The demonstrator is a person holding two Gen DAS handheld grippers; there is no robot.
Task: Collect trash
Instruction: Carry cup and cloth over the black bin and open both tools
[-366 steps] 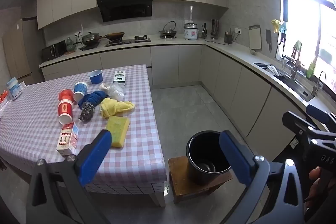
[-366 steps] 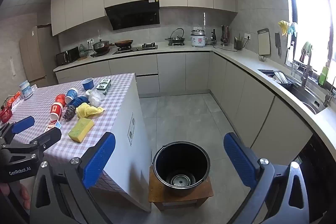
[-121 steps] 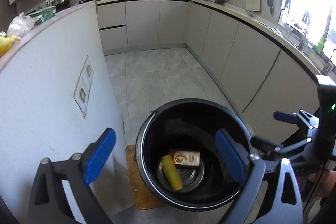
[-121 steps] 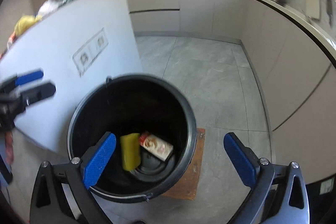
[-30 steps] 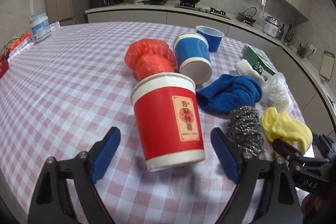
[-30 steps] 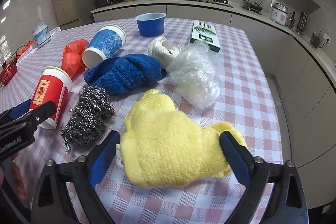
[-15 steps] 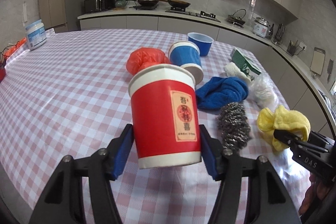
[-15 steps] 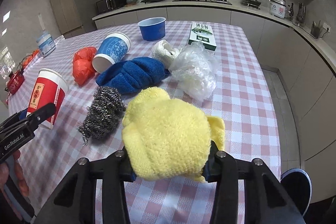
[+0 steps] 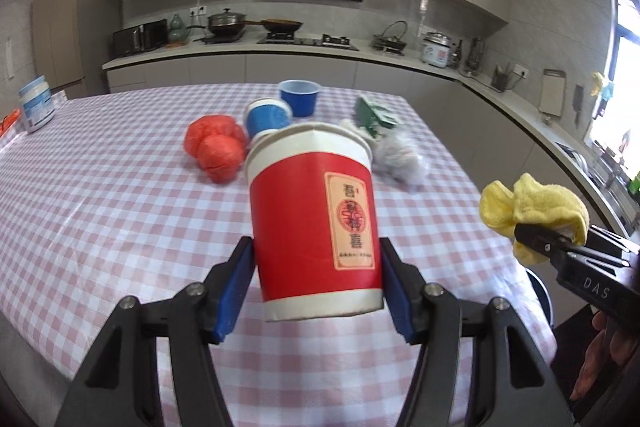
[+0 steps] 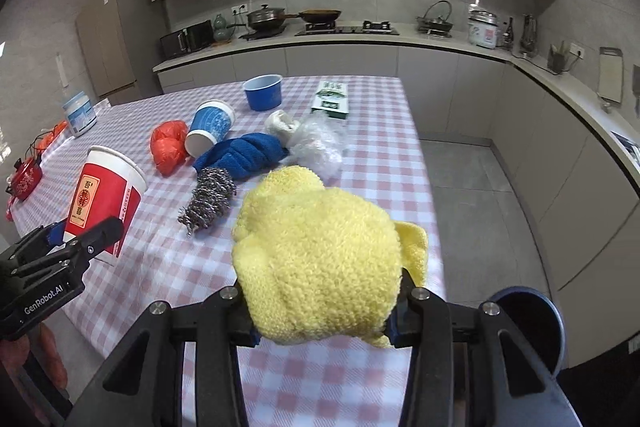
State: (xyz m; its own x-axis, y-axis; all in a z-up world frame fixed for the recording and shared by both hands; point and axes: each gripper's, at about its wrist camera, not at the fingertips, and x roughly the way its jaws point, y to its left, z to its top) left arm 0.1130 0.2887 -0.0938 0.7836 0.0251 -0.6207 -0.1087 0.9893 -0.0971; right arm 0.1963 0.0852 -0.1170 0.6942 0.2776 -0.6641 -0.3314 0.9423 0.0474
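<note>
My left gripper (image 9: pixel 318 291) is shut on a red paper cup (image 9: pixel 314 219) and holds it above the checked table (image 9: pixel 100 211). The cup also shows in the right wrist view (image 10: pixel 105 197). My right gripper (image 10: pixel 322 311) is shut on a yellow cloth (image 10: pixel 320 263), held above the table's near right corner; the cloth also shows in the left wrist view (image 9: pixel 532 211). The black bin (image 10: pixel 528 323) shows partly at the lower right, below the table edge.
On the table lie a red plastic bag (image 10: pixel 170 145), a blue paper cup (image 10: pixel 210 133), a blue cloth (image 10: pixel 244 155), a steel scourer (image 10: pixel 208 201), a clear plastic bag (image 10: pixel 318 145), a blue bowl (image 10: pixel 262 91), a green box (image 10: pixel 330 99) and a white jar (image 10: pixel 80 113).
Both grippers have lifted their loads higher off the table. The red cup and the yellow cloth sit further above the checked cloth than half a second ago.
</note>
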